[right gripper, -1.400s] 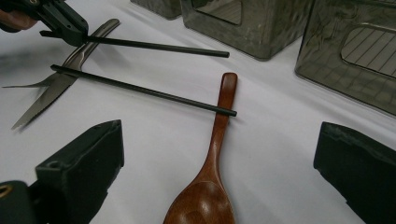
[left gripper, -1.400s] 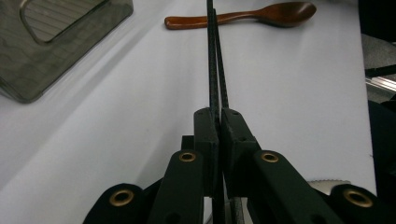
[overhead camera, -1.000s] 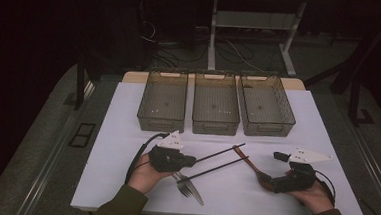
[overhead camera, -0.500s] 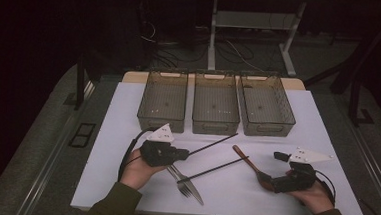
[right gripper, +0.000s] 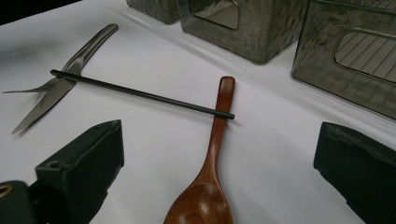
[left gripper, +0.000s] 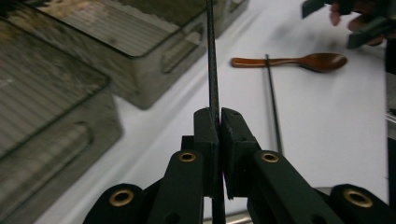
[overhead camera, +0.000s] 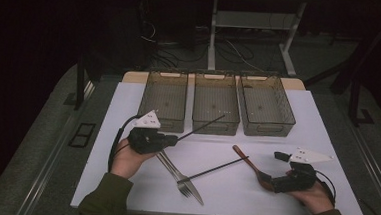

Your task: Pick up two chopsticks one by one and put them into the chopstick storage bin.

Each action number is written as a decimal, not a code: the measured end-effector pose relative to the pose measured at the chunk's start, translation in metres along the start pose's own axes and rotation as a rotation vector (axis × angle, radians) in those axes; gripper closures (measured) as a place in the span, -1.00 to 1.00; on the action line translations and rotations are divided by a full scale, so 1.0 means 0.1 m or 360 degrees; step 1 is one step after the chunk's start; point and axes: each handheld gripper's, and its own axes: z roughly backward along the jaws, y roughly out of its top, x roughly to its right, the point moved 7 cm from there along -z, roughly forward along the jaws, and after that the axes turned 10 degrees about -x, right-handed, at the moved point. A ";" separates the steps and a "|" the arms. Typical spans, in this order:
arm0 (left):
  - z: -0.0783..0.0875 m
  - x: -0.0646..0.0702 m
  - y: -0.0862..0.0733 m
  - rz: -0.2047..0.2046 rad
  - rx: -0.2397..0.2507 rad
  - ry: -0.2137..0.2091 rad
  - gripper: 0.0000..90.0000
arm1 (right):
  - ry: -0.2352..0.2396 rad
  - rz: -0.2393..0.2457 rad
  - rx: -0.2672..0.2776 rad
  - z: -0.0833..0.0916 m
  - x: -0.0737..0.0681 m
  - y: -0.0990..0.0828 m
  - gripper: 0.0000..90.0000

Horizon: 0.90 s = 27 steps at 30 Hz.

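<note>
My left gripper [overhead camera: 173,139] is shut on one end of a thin black chopstick [overhead camera: 202,127], held off the white table; its far tip hangs by the front wall of the middle bin [overhead camera: 215,123]. In the left gripper view the jaws [left gripper: 218,116] pinch the chopstick [left gripper: 212,65], which points straight ahead. A second black chopstick [overhead camera: 214,169] lies on the table, its end resting across the handle of a brown wooden spoon [overhead camera: 245,158]. My right gripper [overhead camera: 270,181] stands open, low over the table, with the spoon [right gripper: 208,186] bowl between its jaws [right gripper: 219,140], untouched.
Three clear plastic bins [overhead camera: 164,98] [overhead camera: 266,104] stand in a row at the back of the table. A metal fork and knife [overhead camera: 182,176] lie crossed near the front edge, under the lying chopstick's [right gripper: 140,93] other end. Bare white table [overhead camera: 226,140] stretches between the hands.
My left gripper has lifted its chopstick off the table and moved left and toward the bins. The right gripper, spoon, fork, knife and second chopstick have stayed put.
</note>
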 end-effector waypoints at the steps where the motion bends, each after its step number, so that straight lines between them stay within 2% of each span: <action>1: 0.00 0.00 0.00 0.0000 0.0000 0.0000 0.88 | -0.0001 0.0000 0.0002 0.00 0.00 0.00 -0.97; 2: 0.02 -0.08 0.03 0.0010 -0.0003 0.0023 0.88 | -0.0001 -0.0001 0.0001 0.00 0.00 0.00 -0.97; 5: 0.06 -0.19 0.08 0.0027 0.0004 0.0057 0.88 | 0.0000 -0.0003 -0.0003 0.00 0.00 0.00 -0.97; 6: 0.06 -0.19 0.08 0.0027 0.0004 0.0057 0.88 | 0.0001 -0.0002 -0.0003 0.00 0.00 0.00 -0.97; 8: 0.09 -0.29 0.12 0.0044 0.0007 0.0089 0.88 | 0.0001 -0.0002 -0.0005 -0.01 0.00 0.00 -0.97; 10: 0.09 -0.33 0.13 0.0050 0.0002 0.0102 0.88 | -0.0001 -0.0005 -0.0003 0.00 0.00 0.00 -0.97; 17: 0.11 -0.60 0.24 0.0104 -0.0002 0.0173 0.88 | -0.0001 -0.0006 -0.0006 -0.01 0.00 0.00 -0.97; 19: 0.11 -0.69 0.27 0.0131 0.0005 0.0199 0.88 | -0.0002 -0.0003 -0.0004 -0.01 0.00 0.00 -0.97; 20: 0.12 -0.78 0.30 0.0162 0.0008 0.0230 0.88 | -0.0004 -0.0003 -0.0002 -0.01 0.00 0.00 -0.97; 21: 0.12 -0.78 0.30 0.0162 0.0008 0.0230 0.88 | -0.0004 -0.0004 -0.0002 0.00 0.00 0.00 -0.97; 23: 0.12 -0.89 0.33 0.0197 0.0019 0.0254 0.88 | -0.0004 -0.0005 -0.0001 0.00 0.00 0.00 -0.97; 27: 0.14 -1.04 0.38 0.0219 0.0006 0.0306 0.88 | 0.0000 -0.0002 -0.0003 -0.01 0.00 0.00 -0.97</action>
